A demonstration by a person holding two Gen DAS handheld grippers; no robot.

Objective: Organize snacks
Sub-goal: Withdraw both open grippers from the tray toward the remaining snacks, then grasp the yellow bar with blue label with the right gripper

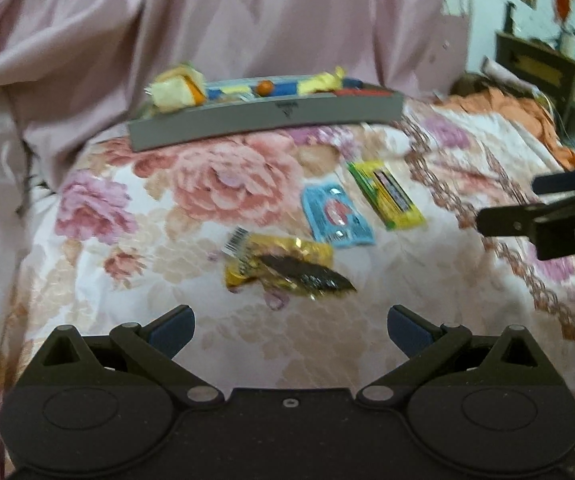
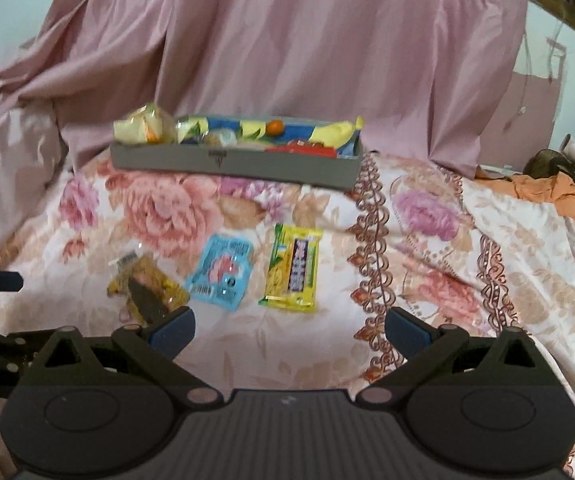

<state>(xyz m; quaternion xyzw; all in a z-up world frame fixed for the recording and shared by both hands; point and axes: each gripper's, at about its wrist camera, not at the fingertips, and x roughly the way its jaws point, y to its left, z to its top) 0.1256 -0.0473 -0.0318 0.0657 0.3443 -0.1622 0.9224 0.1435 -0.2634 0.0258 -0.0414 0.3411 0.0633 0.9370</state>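
Three snack packets lie on a floral bedspread: a gold and black packet (image 1: 287, 264) (image 2: 147, 292), a light blue packet (image 1: 337, 216) (image 2: 221, 274) and a yellow-green bar (image 1: 385, 194) (image 2: 293, 270). Behind them stands a grey tray (image 1: 267, 114) (image 2: 247, 166) holding several snacks. My left gripper (image 1: 291, 330) is open and empty, just in front of the gold packet. My right gripper (image 2: 289, 330) is open and empty, in front of the yellow-green bar. It also shows at the right edge of the left wrist view (image 1: 543, 208).
Pink drapery (image 2: 287, 40) hangs behind the tray. An orange cloth (image 2: 559, 196) and a dark shelf (image 1: 555, 76) are at the far right. The bedspread (image 2: 467, 260) stretches to the right of the packets.
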